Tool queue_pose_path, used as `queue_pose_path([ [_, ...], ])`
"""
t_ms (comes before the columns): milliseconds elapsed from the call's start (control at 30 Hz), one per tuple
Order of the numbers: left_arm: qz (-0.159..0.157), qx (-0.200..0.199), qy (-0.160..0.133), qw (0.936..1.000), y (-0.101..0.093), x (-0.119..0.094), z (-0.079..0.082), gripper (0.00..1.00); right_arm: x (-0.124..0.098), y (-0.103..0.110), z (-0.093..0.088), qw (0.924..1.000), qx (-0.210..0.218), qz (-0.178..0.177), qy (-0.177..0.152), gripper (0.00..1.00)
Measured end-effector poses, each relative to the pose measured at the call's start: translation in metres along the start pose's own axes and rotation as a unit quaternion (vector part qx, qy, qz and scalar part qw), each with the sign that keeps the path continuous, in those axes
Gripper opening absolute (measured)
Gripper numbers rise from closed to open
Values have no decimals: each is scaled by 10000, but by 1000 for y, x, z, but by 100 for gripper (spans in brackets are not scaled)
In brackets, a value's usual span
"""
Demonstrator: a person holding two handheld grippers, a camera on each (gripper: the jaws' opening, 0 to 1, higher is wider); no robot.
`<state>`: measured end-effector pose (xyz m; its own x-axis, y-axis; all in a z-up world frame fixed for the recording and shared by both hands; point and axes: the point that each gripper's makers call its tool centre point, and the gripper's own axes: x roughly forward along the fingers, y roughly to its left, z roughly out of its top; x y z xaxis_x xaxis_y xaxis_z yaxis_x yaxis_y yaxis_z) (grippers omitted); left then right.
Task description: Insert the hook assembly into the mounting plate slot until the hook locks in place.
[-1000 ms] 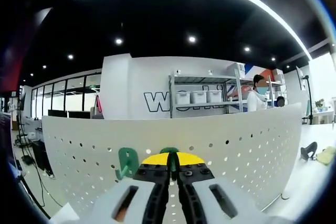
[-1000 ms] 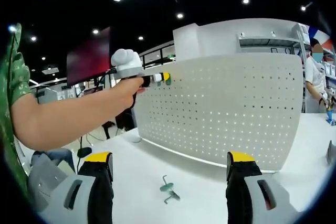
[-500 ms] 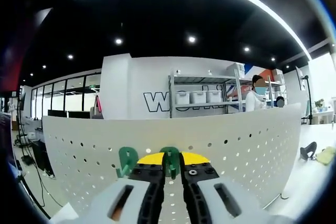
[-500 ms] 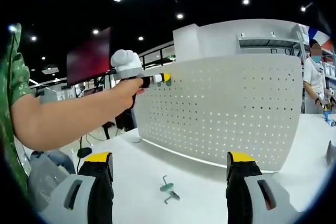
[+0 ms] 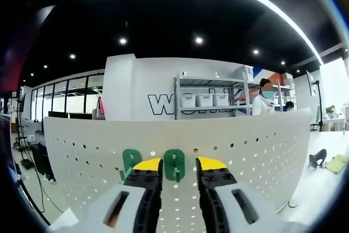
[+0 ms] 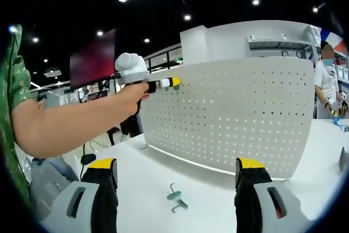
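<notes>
in the left gripper view, the left gripper [image 5: 174,168] stands with jaws apart at lower centre, a green hook [image 5: 174,165] between them on the white pegboard [image 5: 245,145], a second green hook [image 5: 131,162] beside it. in the right gripper view, the right gripper [image 6: 177,181] is wide open over a loose hook [image 6: 175,197] on the table [image 6: 147,189].

The mounting plate [image 5: 245,151] looks like matt white sheet metal, smooth and punched with rows of small round holes. The two green hooks [image 5: 174,164] seated on it look like plastic-coated or painted pieces with a soft sheen. The loose hook assembly [image 6: 175,197] on the counter [image 6: 218,200] shows bare grey metal wire and a green disc. The counter is smooth, matt white. The left gripper [image 5: 175,170] has glossy yellow fingertips, black fingers and a grey plastic body.
</notes>
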<state>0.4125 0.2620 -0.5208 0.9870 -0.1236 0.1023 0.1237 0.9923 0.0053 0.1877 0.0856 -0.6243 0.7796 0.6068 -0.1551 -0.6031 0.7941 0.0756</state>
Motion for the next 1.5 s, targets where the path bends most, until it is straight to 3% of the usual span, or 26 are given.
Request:
queue_pose_path([
  [300,-79,-80,92,9999,-2,-4,-4,37,0,2,1,10000,-9,8,-5,91],
  [700,-363,-295,336,9983,-14,-4,-15,63,-1,4,2,10000,-15,9,-15,91],
  [1033,-487,-293,430,9975,-18,-7,-18,70,0,5,4,10000,-29,17,-41,91],
  [1500,-781,-139,477,9957,-26,-26,-21,71,-3,10,9,9999,-55,30,-98,91],
])
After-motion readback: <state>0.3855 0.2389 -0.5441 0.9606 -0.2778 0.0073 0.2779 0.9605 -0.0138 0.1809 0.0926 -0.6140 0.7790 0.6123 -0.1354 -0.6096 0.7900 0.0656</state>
